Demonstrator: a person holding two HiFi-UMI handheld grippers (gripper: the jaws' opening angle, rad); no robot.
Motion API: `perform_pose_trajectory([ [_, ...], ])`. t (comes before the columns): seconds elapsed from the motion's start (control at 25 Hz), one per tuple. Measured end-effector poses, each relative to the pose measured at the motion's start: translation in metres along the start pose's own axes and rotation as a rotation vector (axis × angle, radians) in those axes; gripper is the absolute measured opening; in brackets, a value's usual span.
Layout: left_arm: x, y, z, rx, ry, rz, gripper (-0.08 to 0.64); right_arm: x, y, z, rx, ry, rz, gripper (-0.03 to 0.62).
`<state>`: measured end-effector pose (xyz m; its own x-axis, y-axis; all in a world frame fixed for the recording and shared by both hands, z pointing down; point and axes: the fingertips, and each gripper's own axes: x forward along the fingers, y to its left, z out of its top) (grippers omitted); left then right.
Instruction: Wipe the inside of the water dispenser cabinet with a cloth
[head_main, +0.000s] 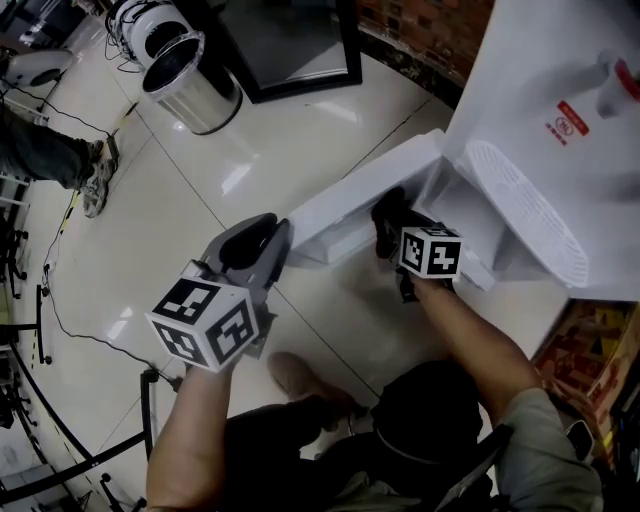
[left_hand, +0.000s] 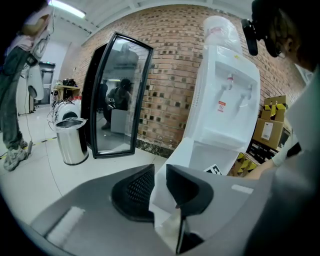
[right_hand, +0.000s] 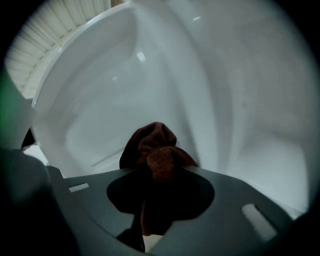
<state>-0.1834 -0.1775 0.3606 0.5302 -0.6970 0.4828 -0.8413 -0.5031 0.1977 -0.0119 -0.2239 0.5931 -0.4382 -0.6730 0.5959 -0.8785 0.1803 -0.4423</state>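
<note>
Reddish-brown cloth (right_hand: 154, 150) sits bunched between the jaws of the right gripper (right_hand: 160, 176), which are closed firmly on it so that a rounded wad sticks out ahead of the tips. That wad is inside the white cabinet (right_hand: 125, 95) at the foot of the water dispenser (head_main: 540, 120), close to the pale back wall and floor of the compartment, though whether it actually presses on a surface cannot be told. From the head view the right forearm reaches low into the opening below the ribbed drip tray (head_main: 525, 210). The cabinet door (head_main: 360, 190) stands swung wide, and the left gripper (left_hand: 160, 186) has its jaws nearly together on the door's free edge, apparently holding it open. So the preparation looks finished: door open, cloth gripped and brought in. The wiping itself seems at an early or middle stage; the interior shows no streaks or damp marks that would tell which walls have been covered. Side walls, back, floor and perhaps the door's inner face are probably left, then pulling the cloth out.
</note>
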Motion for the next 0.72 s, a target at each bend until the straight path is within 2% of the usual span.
perform_pose_trajectory([
  [0.08,0.001,0.000,-0.001,-0.002,0.002,0.000,0.071,-0.012,-0.032,0.011,0.113,-0.062,-0.089,0.117],
  [0.16,0.002,-0.001,-0.002,-0.006,0.006,-0.001,0.071,-0.025,-0.052,0.014,0.172,-0.097,-0.148,0.117],
  [0.28,0.001,-0.001,-0.003,-0.007,0.010,0.000,0.070,-0.040,-0.063,0.012,0.201,-0.124,-0.200,0.115],
  [0.4,0.001,-0.001,-0.002,-0.004,0.009,-0.002,0.069,-0.042,-0.059,0.011,0.182,-0.113,-0.179,0.115],
  [0.48,0.000,-0.001,-0.001,-0.002,0.008,-0.001,0.069,-0.038,-0.036,0.007,0.128,-0.078,-0.100,0.115],
  [0.56,0.000,-0.001,-0.001,0.001,0.009,-0.002,0.069,-0.031,0.003,0.000,0.056,-0.024,0.034,0.117],
  [0.72,0.000,-0.003,-0.002,0.000,0.008,-0.007,0.069,-0.024,0.097,-0.048,-0.187,0.180,0.333,0.117],
])
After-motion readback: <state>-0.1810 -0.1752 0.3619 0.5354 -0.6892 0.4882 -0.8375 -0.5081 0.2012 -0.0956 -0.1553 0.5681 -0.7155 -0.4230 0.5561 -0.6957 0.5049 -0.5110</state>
